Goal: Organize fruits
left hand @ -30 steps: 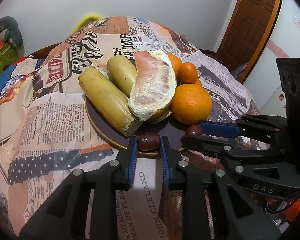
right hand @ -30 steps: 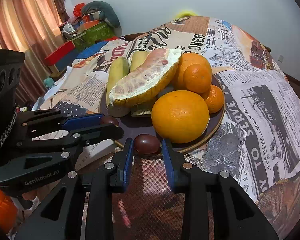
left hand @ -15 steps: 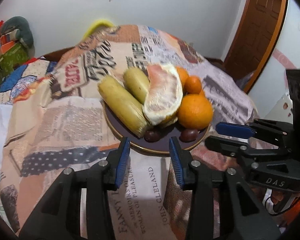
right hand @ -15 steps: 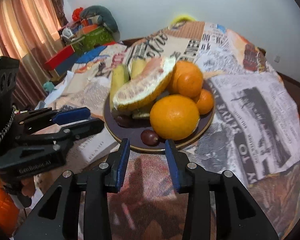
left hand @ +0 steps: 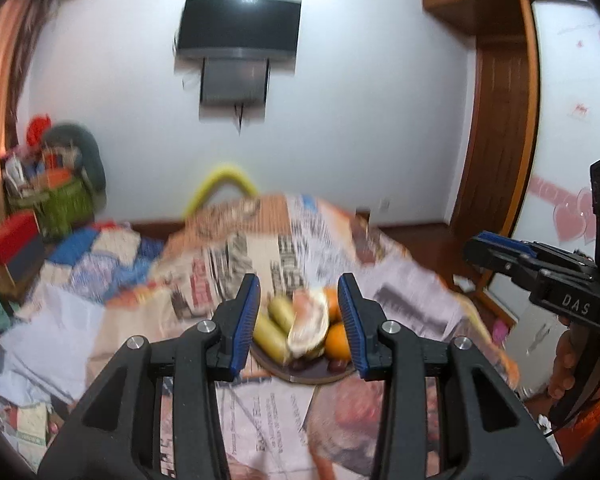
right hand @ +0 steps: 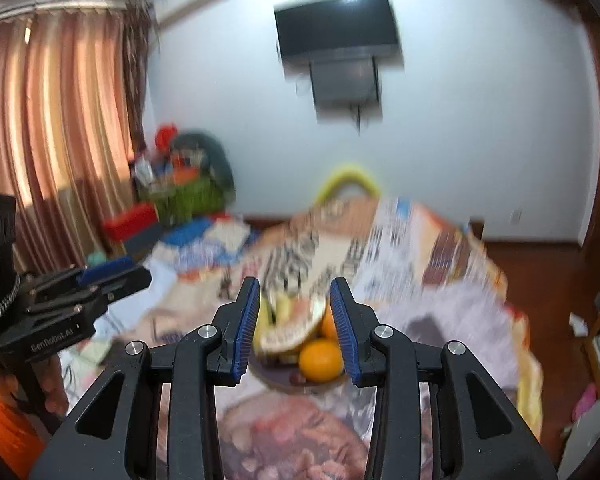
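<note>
Far left of the left wrist view, boxes (left hand: 12, 240) and a green basket (left hand: 66, 204) are stacked against the wall, well apart from the work and prob. just storage. The table (left hand: 404, 280) is draped w/ a newsprint cloth, presumably to shield the top.

The left gripper (left hand: 299, 330) is held up and back from the table, jaws apart, nothing between the pads; the fruit is only framed through the gap, not touched. The jaws have just been opening.

The plate (left hand: 300, 378) sits near the table's front edge, within easy reach. On it, left to right: two yellow-green pieces (left hand: 270, 334) laid side by side, a peeled pomelo (left hand: 308, 326) leaned over them, oranges (left hand: 337, 340) packed against its right side so nothing rolls. Small dark fruits (left hand: 336, 366) lie at the plate's front rim; detail is blurred.

In the right wrist view the right gripper (right hand: 296, 330) is likewise raised clear, jaws apart and empty, having just been opening. An orange (right hand: 321, 360) is seen between them, far off.

W/ all fruit gathered on the plate and both tools drawn away, the task is judged done or nearly so.
</note>
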Available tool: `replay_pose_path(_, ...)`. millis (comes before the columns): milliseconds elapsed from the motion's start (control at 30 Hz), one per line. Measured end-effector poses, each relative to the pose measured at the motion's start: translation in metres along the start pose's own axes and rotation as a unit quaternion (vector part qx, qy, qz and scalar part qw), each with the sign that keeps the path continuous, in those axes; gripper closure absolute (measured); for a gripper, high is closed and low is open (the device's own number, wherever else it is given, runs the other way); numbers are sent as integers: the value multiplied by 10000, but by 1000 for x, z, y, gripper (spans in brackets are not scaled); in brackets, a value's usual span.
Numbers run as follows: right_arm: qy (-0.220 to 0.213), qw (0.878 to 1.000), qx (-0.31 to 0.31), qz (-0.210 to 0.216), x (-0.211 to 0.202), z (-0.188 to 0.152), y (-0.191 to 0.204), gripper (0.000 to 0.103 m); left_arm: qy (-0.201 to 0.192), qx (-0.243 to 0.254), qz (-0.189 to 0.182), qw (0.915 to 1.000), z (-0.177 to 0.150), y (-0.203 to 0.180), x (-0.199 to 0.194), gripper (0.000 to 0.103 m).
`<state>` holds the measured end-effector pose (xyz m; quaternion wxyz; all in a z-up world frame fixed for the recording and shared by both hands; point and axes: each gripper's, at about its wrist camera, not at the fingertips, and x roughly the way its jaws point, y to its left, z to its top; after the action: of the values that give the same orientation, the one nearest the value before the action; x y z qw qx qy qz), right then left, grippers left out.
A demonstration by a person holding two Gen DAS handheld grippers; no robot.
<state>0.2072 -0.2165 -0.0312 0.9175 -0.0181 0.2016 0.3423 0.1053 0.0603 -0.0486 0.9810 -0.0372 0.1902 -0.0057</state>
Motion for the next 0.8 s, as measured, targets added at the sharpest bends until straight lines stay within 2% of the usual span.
replay_pose_path(33, -209, 9998, -31, -27, -13, 5, 4, 69, -134, 35, 4, 9999, 5, -4, -10, 62)
replay_pose_path(100, -510, 9987, -66, -64, -32, 12, 11, 69, -401, 81, 35, 9992, 13, -11, -30, 52)
replay_pose_path(133, -666, 9977, -80, -78, -42, 14, 15, 68, -523, 94, 45, 9986, 17, -15, -39, 43)
replay_pose_path(233, -975, 9952, -49, -117, -62, 16, 23, 52, -790, 206, 61, 9966, 22, -25, -60, 40)
replay_pose_path(300, -1077, 9941, -37, -154, -67, 15, 28, 42, -887, 275, 85, 9956, 24, -30, -70, 33)
replay_pose_path(367, -1127, 9934, -66, -209, -69, 14, 32, 34, -963, 294, 84, 9949, 23, -34, -78, 18)
replay_pose_path(433, -1173, 9926, -108, -305, -69, 12, 35, 24, -1053, 303, 92, 9939, 22, -37, -85, 11)
replay_pose_path(533, -1229, 9912, -168, -463, -70, 10, 41, 17, -1170, 345, 193, 9923, 21, -40, -92, 6)
replay_pose_path(700, -1311, 9895, -158, -595, -72, 9, 38, 0, -1218, 265, 126, 9921, 21, -39, -98, 2)
replay_pose_path(800, -1342, 9886, -173, -653, -78, 7, 39, 0, -1250, 252, 150, 9917, 20, -40, -98, 1)
